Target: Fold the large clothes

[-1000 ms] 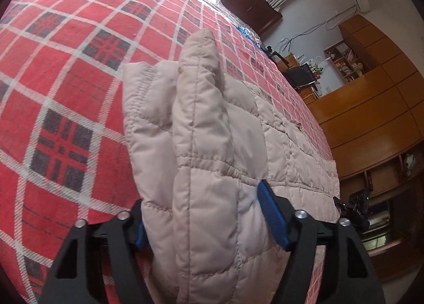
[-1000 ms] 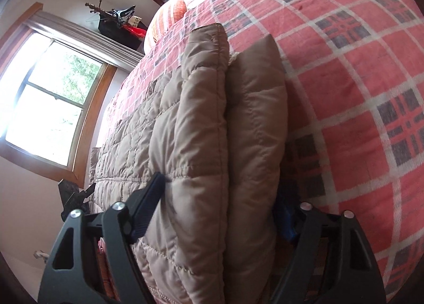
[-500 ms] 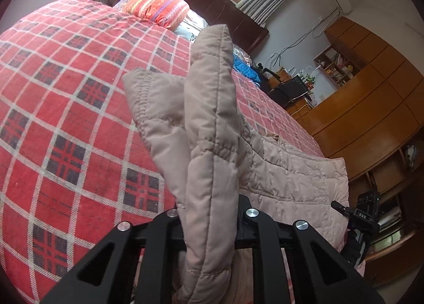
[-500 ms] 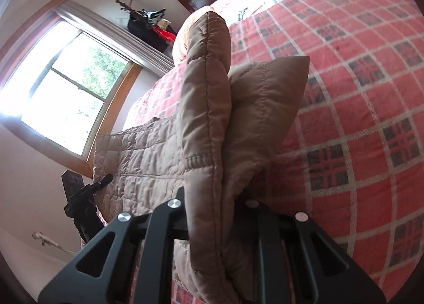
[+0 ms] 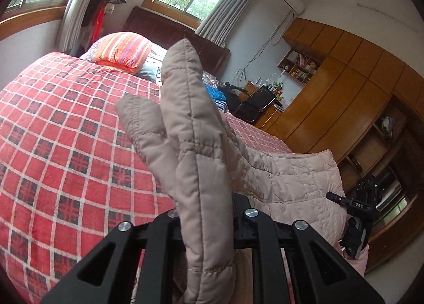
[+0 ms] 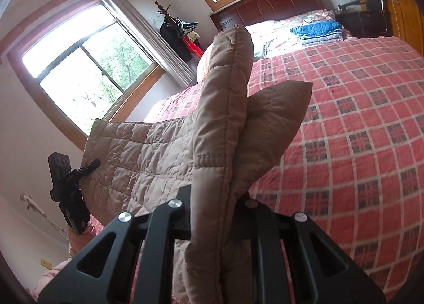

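Clearly, the lifting step of a fold is under way: both grippers are gripping one end of the beige quilted padded jacket (image 5: 196, 145) and raising it off the red plaid bedspread (image 5: 66, 145). At the bottom centre of the left wrist view, the left gripper (image 5: 206, 214) is pinching a thick doubled edge of the jacket between narrow fingers. At the bottom centre of the right wrist view, the right gripper (image 6: 214, 200) is clamping the matching edge the same way. Between them the jacket is hanging as a taut sheet, each view showing the other gripper at its far corner.

Next, judging from this, the raised end is calling for an even carry across the bed by both hands, then a level lowering onto the rest of the garment so edges meet.

As for containers, the open wooden wall shelf (image 5: 299, 61) in the upper right of the left wrist view is holding small items, too small to identify. A stack of folded blue and grey clothes (image 6: 318, 31) is sitting on the bed in the upper right of the right wrist view.
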